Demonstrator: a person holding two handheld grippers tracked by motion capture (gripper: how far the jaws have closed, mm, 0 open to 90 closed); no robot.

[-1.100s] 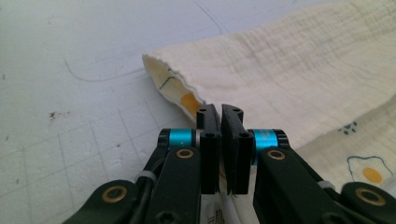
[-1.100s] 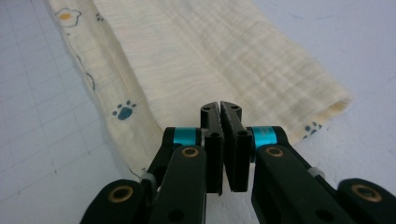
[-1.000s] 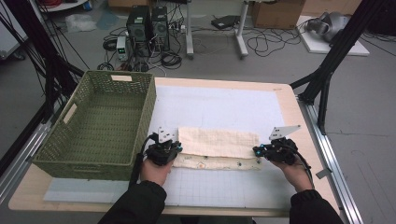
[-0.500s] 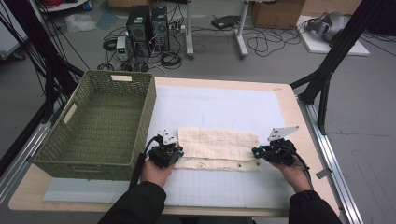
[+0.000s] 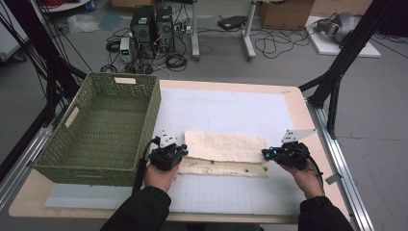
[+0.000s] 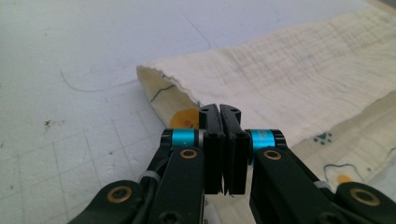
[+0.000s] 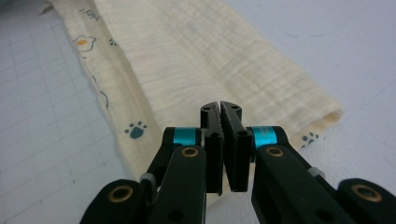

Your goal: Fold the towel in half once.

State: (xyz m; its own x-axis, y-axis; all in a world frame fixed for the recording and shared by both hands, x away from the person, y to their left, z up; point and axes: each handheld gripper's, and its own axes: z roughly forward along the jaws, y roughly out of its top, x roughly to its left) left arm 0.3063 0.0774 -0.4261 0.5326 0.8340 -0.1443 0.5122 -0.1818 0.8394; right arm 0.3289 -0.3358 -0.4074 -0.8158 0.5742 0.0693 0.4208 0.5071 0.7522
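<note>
Cloth: a cream folded cloth [image 5: 225,153] with small printed paw and egg motifs lies flat on the white mat [image 5: 226,108] of the desk [image 5: 293,98], stretched lengthwise between the two sets of jaws.
Left gripper: the left gripper [image 5: 179,152] sits at the cloth's left end, held in the person's left hand [image 5: 161,175]. In the left gripper view [image 6: 219,112] its jaws have just been closing and now stand together, pinched on the cloth's near corner; the folded edge opens like a small pocket just left of the jaw tips, and the upper layer runs off beyond and to the right of them.
Right gripper: the right gripper [image 5: 266,154] sits at the cloth's right end, held in the right hand [image 5: 303,175]. In the right gripper view [image 7: 220,109] its jaws are pressed together on the cloth's end; the folded layer reaches away ahead of the tips, the printed under-layer shows to their left, and the rounded fold end lies just to their right.
Basket: a green woven basket [image 5: 103,127] stands on the desk, just beyond the outer side of the left jaws, well apart from the right ones.
Mat grid: fine squares show beside the jaws in both gripper views.
</note>
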